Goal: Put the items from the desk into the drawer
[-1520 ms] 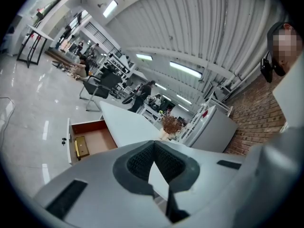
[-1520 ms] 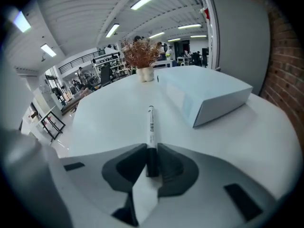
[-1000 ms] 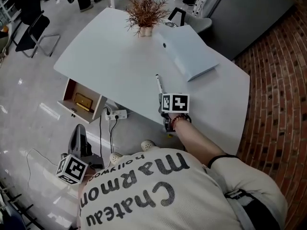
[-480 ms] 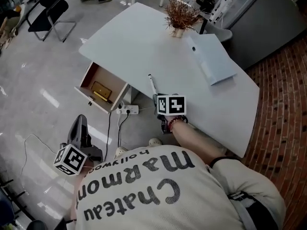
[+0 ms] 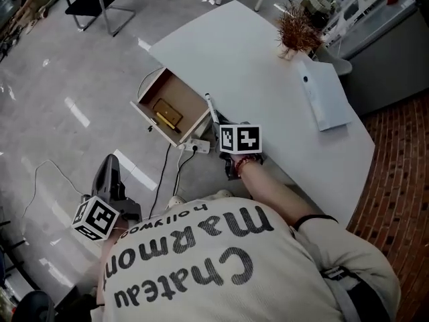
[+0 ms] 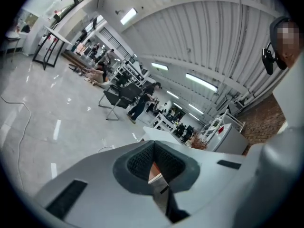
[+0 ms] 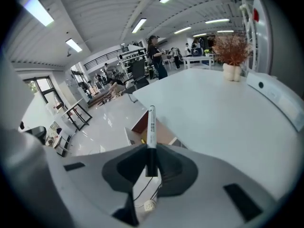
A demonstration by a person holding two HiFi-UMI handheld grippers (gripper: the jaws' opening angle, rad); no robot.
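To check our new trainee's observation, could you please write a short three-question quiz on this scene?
1. True or false: the wooden drawer of the white desk is open.
2. What is the right claw holding?
3. What lies inside the drawer? A) a yellowish flat block B) a red mug C) nothing
Key: 1 true; 2 a white marker pen with a dark end; 3 A.

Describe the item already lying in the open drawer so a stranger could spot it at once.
Start at the big white desk; a wooden drawer stands pulled open at its left edge. On the drawer's brown floor lies a flat, golden-yellow rectangular box, wide and bright where the nearby marker is slim and white.
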